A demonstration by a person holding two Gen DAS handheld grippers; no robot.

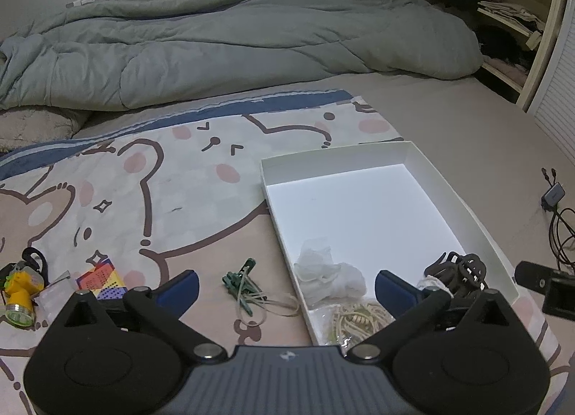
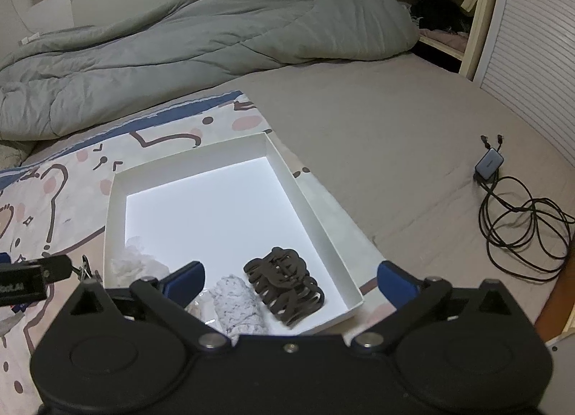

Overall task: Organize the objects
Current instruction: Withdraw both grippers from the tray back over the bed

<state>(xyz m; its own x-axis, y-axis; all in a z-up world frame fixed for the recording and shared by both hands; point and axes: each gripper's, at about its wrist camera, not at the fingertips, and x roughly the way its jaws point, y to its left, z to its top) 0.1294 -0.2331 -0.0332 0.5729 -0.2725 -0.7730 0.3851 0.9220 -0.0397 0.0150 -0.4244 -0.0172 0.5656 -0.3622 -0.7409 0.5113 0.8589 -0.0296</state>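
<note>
So: one grey duvet [image 1: 222,41] at the back of the bed, one bear-print sheet [image 1: 118,178], one white box [image 1: 456,196] on it. Box holds four items: white tissue wad [image 1: 329,271], brown hair claw [image 2: 284,285], grey-white roll [image 2: 239,307], beaded cord [image 1: 354,319]. Outside the box, left: green clip bundle [image 1: 242,284], colourful card pack [image 1: 102,278], yellow flashlight [image 1: 19,296]. Left gripper [image 1: 287,284] spread wide, empty, straddling the box's left wall. Right gripper [image 2: 291,278] also wide, empty, above claw and roll.
</note>
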